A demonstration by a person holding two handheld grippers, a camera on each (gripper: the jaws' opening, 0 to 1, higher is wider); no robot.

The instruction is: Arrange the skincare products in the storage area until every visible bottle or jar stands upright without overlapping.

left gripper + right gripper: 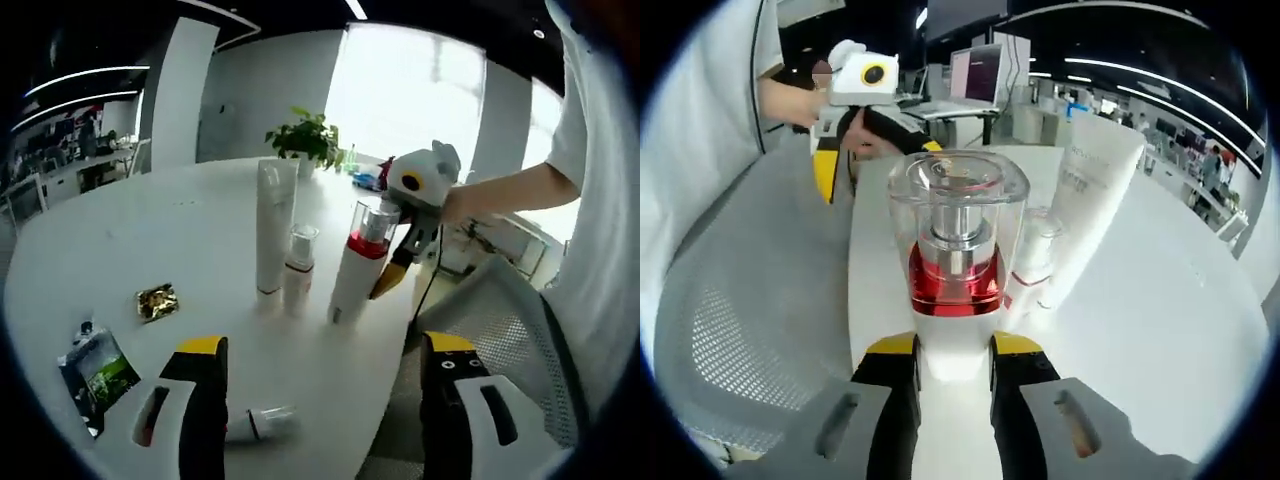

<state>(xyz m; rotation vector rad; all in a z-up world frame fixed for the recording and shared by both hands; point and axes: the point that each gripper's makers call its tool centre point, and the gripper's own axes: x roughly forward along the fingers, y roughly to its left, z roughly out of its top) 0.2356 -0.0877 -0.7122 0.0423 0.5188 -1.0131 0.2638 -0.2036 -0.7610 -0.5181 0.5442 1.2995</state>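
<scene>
A: Biggest first. Round white table carries everything. Grey mesh chair sits at its edge, beside the person in a white shirt.

B: Products?

A: Three upright, clustered near the table edge. Tall white squeeze tube stands on its cap. Next largest is the white pump bottle with red collar and clear square cap, tilted slightly in the left gripper view. In the right gripper view that bottle shows a silver pump inside the clear cap, with the red band below it. Smallest upright: a small white bottle with clear cap, between the other two, just beside the tube.

B: Anything down?

A: Small white bottle lying on its side near the table edge, just beside the left gripper's jaw.

B: Grippers?

A: Right gripper is clamped on the pump bottle's white body, yellow-tipped jaws pressing both sides. Left gripper has jaws spread wide, nothing between them, hovering over the table edge.

B: Clutter?

A: Dark foil sachet with green print, smaller gold foil packet, both flat on the table. Potted green plant at the far side.
</scene>
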